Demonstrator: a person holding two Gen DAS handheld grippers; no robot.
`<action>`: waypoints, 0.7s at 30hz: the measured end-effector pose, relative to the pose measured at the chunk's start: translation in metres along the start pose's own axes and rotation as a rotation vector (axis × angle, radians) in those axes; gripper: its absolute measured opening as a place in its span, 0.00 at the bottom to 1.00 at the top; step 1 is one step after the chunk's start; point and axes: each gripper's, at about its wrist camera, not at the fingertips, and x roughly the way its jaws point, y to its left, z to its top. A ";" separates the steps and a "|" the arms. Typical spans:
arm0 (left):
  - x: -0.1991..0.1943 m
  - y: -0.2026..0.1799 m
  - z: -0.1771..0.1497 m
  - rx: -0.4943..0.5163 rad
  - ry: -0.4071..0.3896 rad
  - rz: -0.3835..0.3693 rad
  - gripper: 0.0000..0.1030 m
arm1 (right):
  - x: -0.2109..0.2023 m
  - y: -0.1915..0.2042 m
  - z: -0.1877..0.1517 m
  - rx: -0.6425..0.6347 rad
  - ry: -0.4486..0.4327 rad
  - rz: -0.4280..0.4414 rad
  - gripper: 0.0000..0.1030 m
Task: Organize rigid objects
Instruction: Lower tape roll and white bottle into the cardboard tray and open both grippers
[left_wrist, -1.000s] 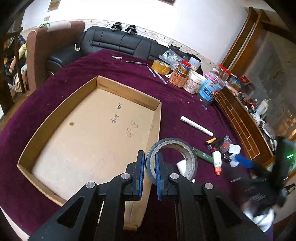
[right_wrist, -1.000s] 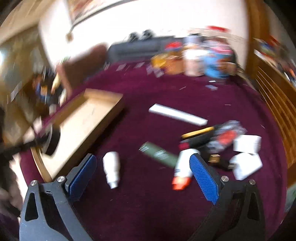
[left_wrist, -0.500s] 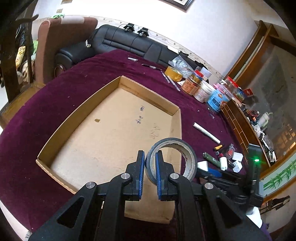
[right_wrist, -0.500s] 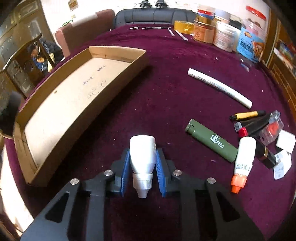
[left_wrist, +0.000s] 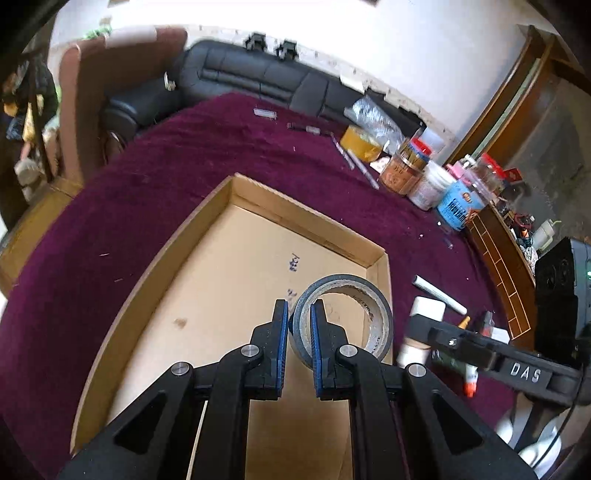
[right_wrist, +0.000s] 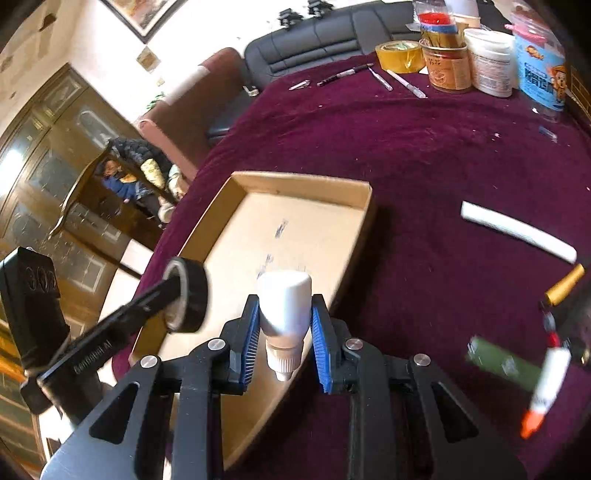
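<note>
An open cardboard tray (left_wrist: 229, 280) lies on the purple cloth. My left gripper (left_wrist: 297, 310) is shut on the wall of a grey tape roll (left_wrist: 376, 321), which hangs upright over the tray's right part. In the right wrist view the same tape roll (right_wrist: 188, 295) shows at the left above the tray (right_wrist: 295, 236). My right gripper (right_wrist: 285, 301) is shut on a small white bottle (right_wrist: 284, 306), nozzle toward the camera, above the tray's near right wall.
Right of the tray lie a white stick (right_wrist: 517, 230), a yellow pen (right_wrist: 565, 284), a green lighter (right_wrist: 498, 362) and an orange-capped glue tube (right_wrist: 546, 387). Jars (right_wrist: 447, 62), yellow tape (right_wrist: 399, 55) and pens sit at the far edge.
The right gripper shut on the white bottle, lifted it off the cloth and carried it left to the tray. The left gripper moved the tape roll further over the tray.
</note>
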 end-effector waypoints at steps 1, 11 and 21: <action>0.013 0.001 0.005 -0.010 0.022 -0.005 0.08 | 0.009 -0.001 0.007 0.010 0.007 -0.021 0.24; 0.071 0.002 0.019 -0.073 0.094 -0.076 0.23 | 0.036 -0.010 0.030 0.030 0.047 -0.120 0.24; 0.069 0.020 0.010 -0.173 0.063 -0.088 0.53 | 0.024 -0.007 0.043 0.023 -0.055 -0.135 0.50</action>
